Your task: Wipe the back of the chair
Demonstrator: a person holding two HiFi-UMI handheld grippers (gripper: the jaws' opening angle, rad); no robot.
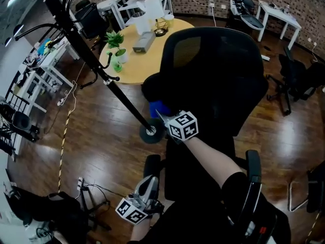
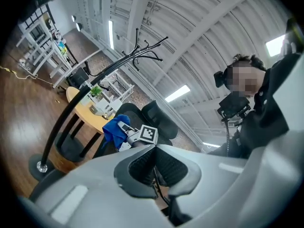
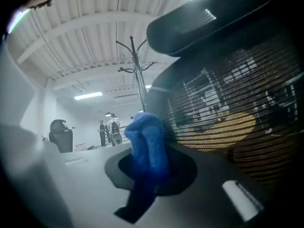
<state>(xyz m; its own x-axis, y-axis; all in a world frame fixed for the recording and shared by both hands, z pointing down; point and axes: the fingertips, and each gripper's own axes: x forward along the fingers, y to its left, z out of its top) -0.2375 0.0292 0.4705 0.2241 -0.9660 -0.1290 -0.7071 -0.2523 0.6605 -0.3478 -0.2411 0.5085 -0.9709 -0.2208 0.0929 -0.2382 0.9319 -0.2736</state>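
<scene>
A black office chair with a mesh back [image 1: 218,70] fills the middle of the head view. My right gripper [image 1: 163,117] is at the back's left edge, shut on a bunched blue cloth [image 1: 158,108]. In the right gripper view the cloth [image 3: 148,146] sticks out between the jaws, right beside the mesh [image 3: 237,108]. My left gripper [image 1: 150,179] hangs low by the chair's left armrest [image 1: 152,164]. Its pads [image 2: 142,163] are shut and touching, with nothing between them. The left gripper view looks up at the chair [image 2: 159,115] and the cloth [image 2: 113,129].
A black coat stand [image 1: 101,75] leans across the view; its round base [image 1: 151,132] sits just left of my right gripper. Behind the chair is a round wooden table [image 1: 132,72] with plants and white items. More chairs [image 1: 297,80] stand at right. Cables [image 1: 86,192] lie on the floor.
</scene>
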